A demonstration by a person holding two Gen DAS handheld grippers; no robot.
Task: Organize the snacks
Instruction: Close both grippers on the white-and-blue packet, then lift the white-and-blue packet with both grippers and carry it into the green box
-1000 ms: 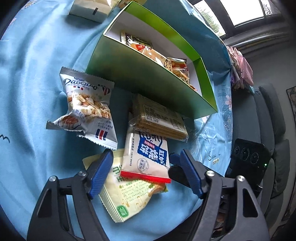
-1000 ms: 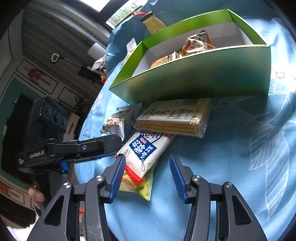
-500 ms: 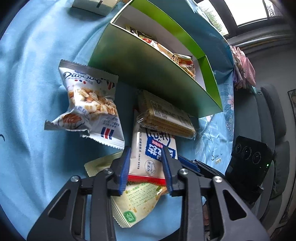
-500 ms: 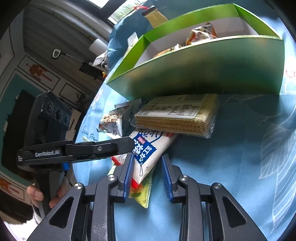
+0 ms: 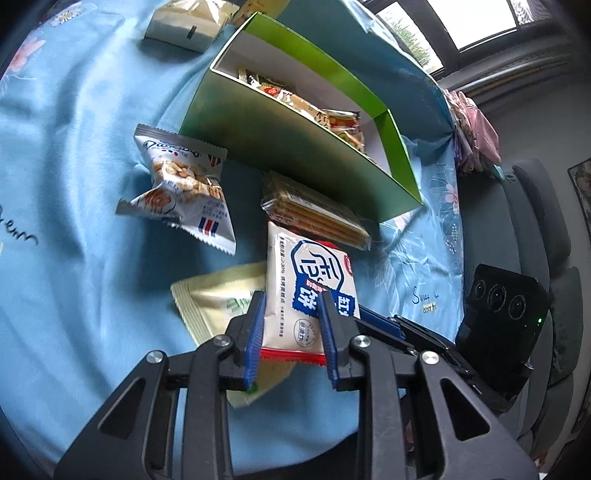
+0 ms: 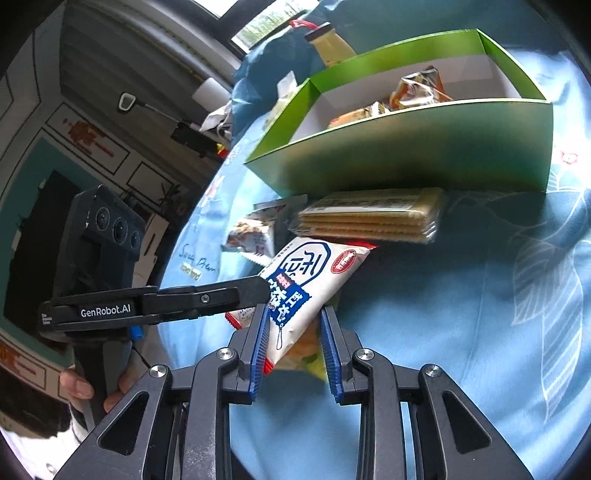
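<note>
A white and blue snack packet [image 5: 308, 280] [image 6: 310, 284] is lifted off the blue cloth, pinched at its near end. My left gripper [image 5: 291, 325] is shut on it. My right gripper [image 6: 293, 332] is also shut on the same packet from the other side. A green box [image 5: 295, 162] [image 6: 406, 155] with several snacks inside stands behind. A clear pack of wafers [image 5: 314, 214] [image 6: 369, 218] lies against the box's front wall. A peanut bag [image 5: 181, 188] [image 6: 255, 232] lies to the left. A pale green packet [image 5: 218, 302] lies under the lifted one.
A white carton [image 5: 184, 26] lies at the far edge of the cloth. A yellow bottle [image 6: 328, 44] stands behind the box. A dark sofa [image 5: 535, 221] runs along the table's right side.
Both grippers have closed on the white and blue packet and raised it off the pale green packet, toward the box.
</note>
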